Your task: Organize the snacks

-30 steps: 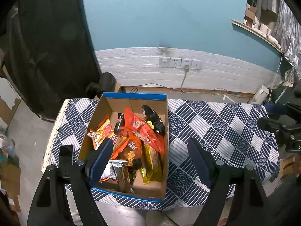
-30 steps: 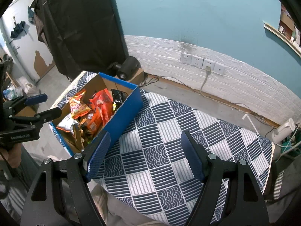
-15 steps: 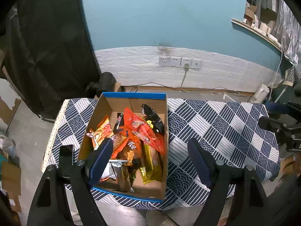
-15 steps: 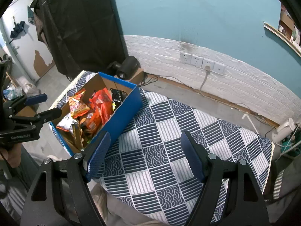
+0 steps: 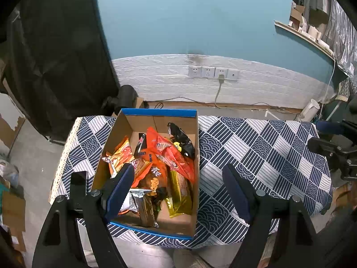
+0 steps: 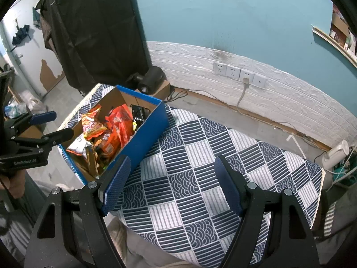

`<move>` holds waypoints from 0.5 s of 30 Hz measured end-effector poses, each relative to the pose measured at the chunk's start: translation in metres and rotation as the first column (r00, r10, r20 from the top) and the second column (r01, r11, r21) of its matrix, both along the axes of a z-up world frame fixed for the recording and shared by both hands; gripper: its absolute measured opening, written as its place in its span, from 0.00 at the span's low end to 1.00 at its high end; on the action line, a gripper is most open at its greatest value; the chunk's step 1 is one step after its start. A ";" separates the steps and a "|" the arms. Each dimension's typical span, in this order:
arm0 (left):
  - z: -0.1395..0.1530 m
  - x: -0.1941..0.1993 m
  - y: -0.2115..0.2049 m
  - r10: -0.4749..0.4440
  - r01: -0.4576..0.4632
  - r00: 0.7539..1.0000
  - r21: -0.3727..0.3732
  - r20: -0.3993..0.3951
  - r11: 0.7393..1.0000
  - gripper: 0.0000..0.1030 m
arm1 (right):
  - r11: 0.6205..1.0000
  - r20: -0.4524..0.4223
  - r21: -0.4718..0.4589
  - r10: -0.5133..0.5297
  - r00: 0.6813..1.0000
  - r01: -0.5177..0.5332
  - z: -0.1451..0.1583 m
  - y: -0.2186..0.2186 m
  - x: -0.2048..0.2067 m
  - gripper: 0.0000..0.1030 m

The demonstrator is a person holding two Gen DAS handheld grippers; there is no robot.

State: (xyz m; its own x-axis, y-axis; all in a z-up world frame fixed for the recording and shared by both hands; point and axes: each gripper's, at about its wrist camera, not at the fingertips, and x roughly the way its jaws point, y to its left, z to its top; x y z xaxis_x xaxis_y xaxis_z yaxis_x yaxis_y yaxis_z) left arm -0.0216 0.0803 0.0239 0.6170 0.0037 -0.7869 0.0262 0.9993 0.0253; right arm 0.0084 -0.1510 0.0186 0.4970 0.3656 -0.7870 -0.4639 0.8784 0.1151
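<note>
While both tools hang above the table, findings run from the left side to the right:

Dark curtain: hangs at far left point(image 5: 55, 51), against the teal wall.

Left gripper: held over the near end of the box point(image 5: 178, 187); fingers point(image 5: 119, 189) spread wide apart and empty, gripping nothing. In the right wrist view it shows at the left edge point(image 6: 48, 126), with part of a hand below it.

Box: cardboard with blue outer sides and rim point(image 5: 158, 112), standing on the left part of the table, its long side running away from the viewer.

Snacks: all lie inside the box in a loose heap. Orange packets point(image 5: 169, 154) on top toward the middle, a black packet point(image 5: 183, 138) against the right wall, a yellow packet point(image 5: 178, 192) and a silver-ended packet point(image 5: 142, 203) toward the near end.

Table: covered with a navy and white patterned cloth point(image 6: 200, 163); the stretch right of the box carries nothing.

Right gripper: poised above that bare cloth point(image 6: 171, 183), well apart from the box; fingers point(image 6: 115, 183) likewise spread and empty.

Wall sockets: a row on the white panelling point(image 6: 239, 74), one with a cable plugged in.

White appliance: stands on the floor at far right point(image 6: 337, 154); its kind cannot be told.
</note>
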 end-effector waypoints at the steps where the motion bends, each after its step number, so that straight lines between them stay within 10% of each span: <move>1: 0.000 0.000 0.000 0.000 0.000 1.000 0.001 -0.001 1.000 0.80 | 1.000 0.000 0.000 -0.001 1.000 0.001 0.000 0.000 0.000 0.75; 15: -0.002 0.001 0.001 0.009 -0.009 1.000 0.022 -0.004 1.000 0.80 | 1.000 0.000 0.000 -0.003 1.000 0.003 0.000 0.000 0.000 0.75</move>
State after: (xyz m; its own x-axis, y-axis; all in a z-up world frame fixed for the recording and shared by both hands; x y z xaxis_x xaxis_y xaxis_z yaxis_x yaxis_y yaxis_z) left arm -0.0209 0.0811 0.0221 0.6135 0.0267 -0.7892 0.0176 0.9987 0.0475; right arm 0.0086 -0.1514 0.0185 0.4980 0.3640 -0.7871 -0.4613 0.8798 0.1151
